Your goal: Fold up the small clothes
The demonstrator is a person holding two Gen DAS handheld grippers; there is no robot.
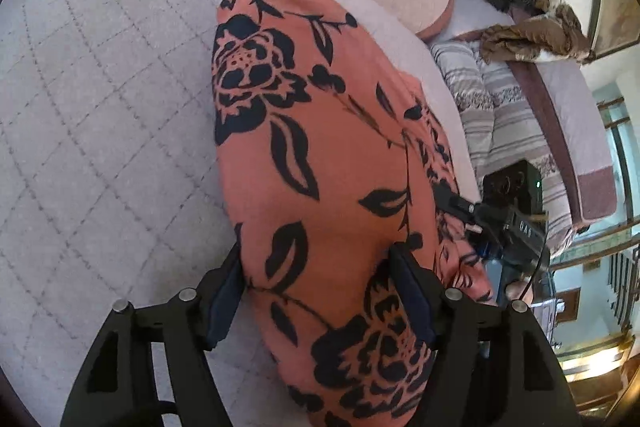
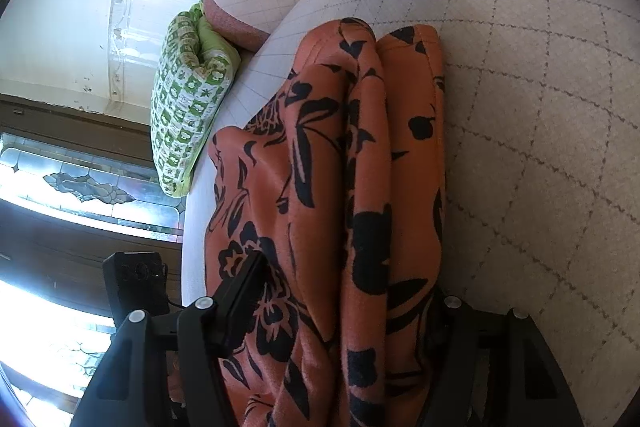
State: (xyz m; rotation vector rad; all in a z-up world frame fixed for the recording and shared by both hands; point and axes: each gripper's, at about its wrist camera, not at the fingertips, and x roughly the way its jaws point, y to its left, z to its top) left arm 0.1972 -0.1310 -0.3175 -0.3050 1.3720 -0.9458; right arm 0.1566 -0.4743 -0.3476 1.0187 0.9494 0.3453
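Both the left hand-held gripper (image 1: pixel 316 291) and right hand-held gripper (image 2: pixel 332 311) grasped the orange floral garment (image 1: pixel 320 147) on the quilted bed (image 1: pixel 100 107), mid-fold; laying it flat seemed next.

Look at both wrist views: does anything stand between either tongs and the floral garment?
Nothing visible does. The orange floral garment already lies between the fingers of the left tongs and the right tongs, on the quilted bed cover.
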